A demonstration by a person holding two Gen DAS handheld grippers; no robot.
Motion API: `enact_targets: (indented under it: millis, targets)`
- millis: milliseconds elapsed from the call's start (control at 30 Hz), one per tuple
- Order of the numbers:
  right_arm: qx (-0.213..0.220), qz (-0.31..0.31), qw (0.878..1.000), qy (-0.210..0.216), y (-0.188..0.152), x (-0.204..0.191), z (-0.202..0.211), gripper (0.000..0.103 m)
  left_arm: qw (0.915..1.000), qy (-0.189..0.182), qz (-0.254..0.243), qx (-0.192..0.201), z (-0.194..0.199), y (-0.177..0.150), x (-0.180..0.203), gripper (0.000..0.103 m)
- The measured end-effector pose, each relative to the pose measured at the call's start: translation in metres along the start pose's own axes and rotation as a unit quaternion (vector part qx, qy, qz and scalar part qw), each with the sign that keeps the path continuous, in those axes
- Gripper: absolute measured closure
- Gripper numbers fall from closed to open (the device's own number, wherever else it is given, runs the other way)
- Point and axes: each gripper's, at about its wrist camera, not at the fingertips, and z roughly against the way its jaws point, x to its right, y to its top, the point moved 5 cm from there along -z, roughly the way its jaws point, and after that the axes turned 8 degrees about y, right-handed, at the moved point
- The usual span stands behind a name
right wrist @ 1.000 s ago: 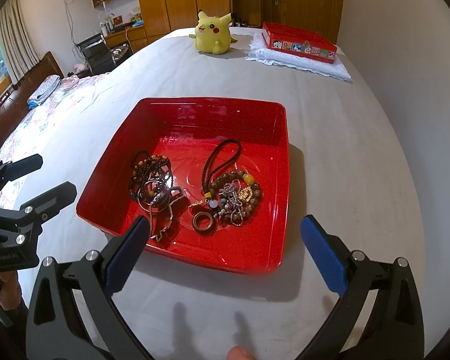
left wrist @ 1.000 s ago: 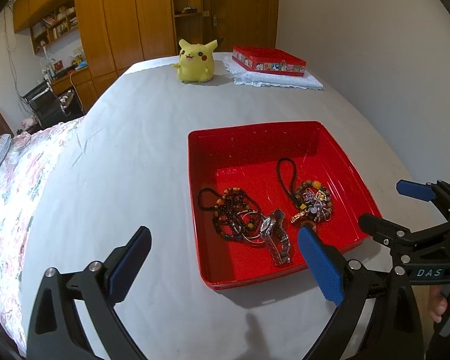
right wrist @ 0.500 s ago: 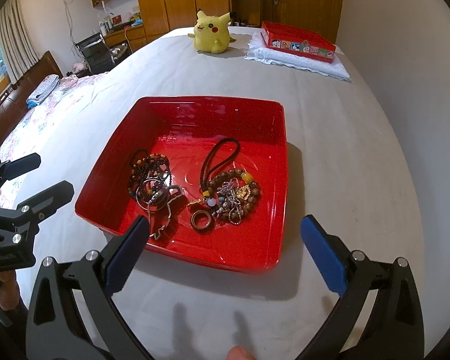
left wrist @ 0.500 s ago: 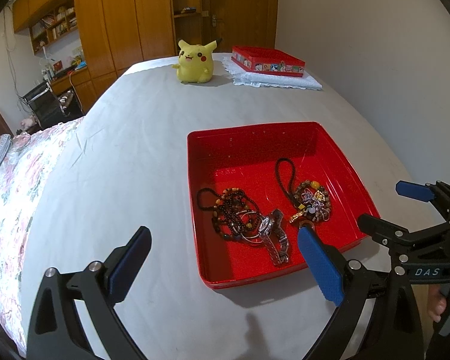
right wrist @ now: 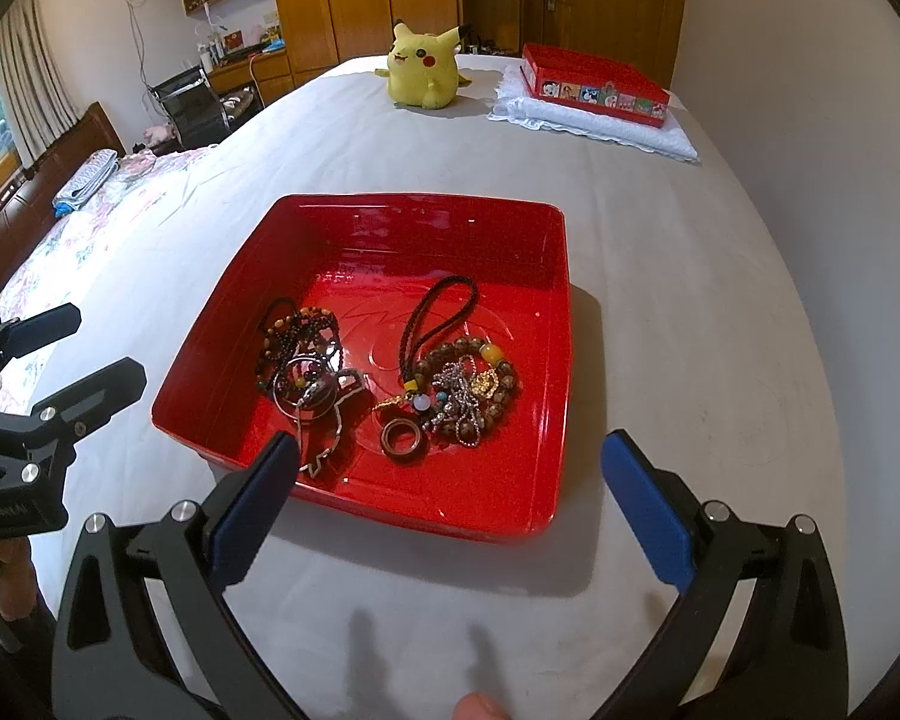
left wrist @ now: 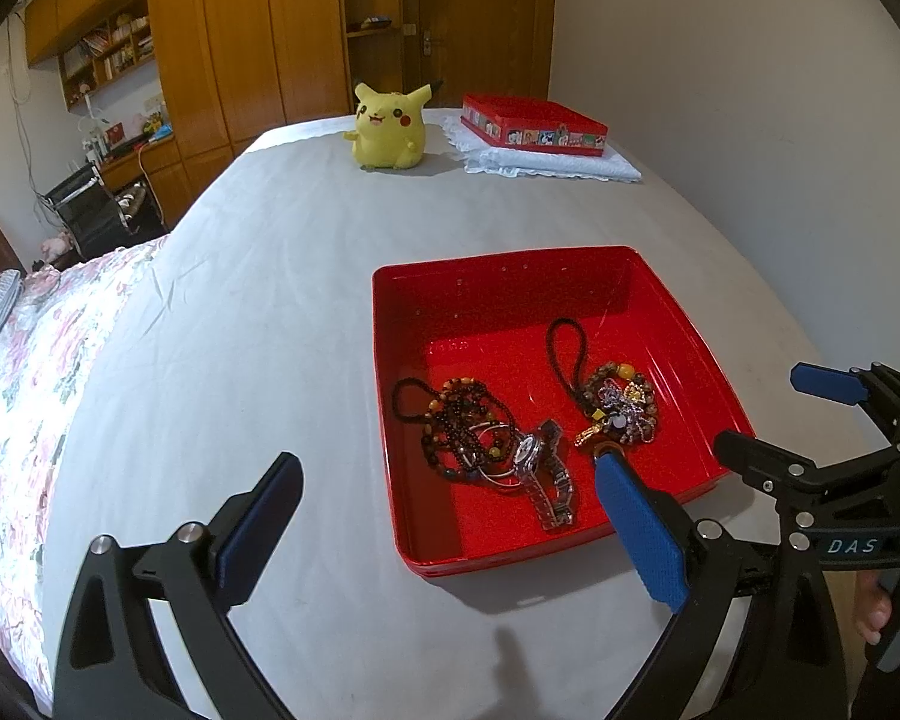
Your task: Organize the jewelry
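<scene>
A red tray (left wrist: pixel 492 300) (right wrist: pixel 390 228) lies on the white sheet with jewelry in it. One heap holds dark bead strings and a silver watch (left wrist: pixel 540 468) (right wrist: pixel 318 414). The other is a beaded bracelet with a black cord loop and chains (left wrist: pixel 621 405) (right wrist: pixel 471 390), with a brown ring (right wrist: pixel 401 438) beside it. My left gripper (left wrist: pixel 450 522) hovers open before the tray's near left corner, nothing between its fingers. My right gripper (right wrist: pixel 450 498) hangs open over the tray's near edge, also holding nothing. Each gripper shows in the other's view: the right (left wrist: pixel 798 414), the left (right wrist: pixel 84 354).
A yellow plush toy (left wrist: pixel 390 129) (right wrist: pixel 423 66) sits at the far end of the bed. Beside it a red tin box (left wrist: pixel 534 129) (right wrist: pixel 594 84) rests on a folded white towel (right wrist: pixel 600 123). A floral quilt (left wrist: pixel 24 372) lies at the left; a wall runs along the right.
Both grippers have crept slightly towards the tray, which sits a little lower and nearer in each view. Both stay open; the jewelry has not moved.
</scene>
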Motion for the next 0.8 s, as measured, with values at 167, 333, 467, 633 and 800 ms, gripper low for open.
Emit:
enact_targets:
  millis: [167, 333, 467, 633, 800]
  targets:
    - [0.0, 0.0, 1.0, 0.0, 0.0002, -0.0006, -0.0001, 0.003, 1.0, 0.0, 0.0, 0.0, 0.0001, 0.0, -0.0002, 0.005]
    - [-0.001, 0.0, 1.0, 0.0, 0.0, -0.0004, -0.0001, 0.003, 1.0, 0.0, 0.001, 0.0, 0.0012, -0.0003, -0.0003, 0.005]
    - [0.0, 0.0, 1.0, -0.001, -0.0002, -0.0009, 0.0009, 0.003, 1.0, -0.001, 0.001, 0.0, 0.0013, -0.0003, -0.0005, 0.005]
    - [0.0, 0.0, 1.0, -0.001, -0.0004, -0.0009, 0.0009, 0.003, 1.0, -0.001, 0.001, 0.002, 0.0023, -0.0012, -0.0002, 0.005]
    - [-0.002, 0.0, 1.0, -0.001, -0.0014, -0.0017, 0.002, 0.003, 1.0, 0.003, 0.0, 0.005, 0.0034, -0.0013, -0.0002, 0.005]
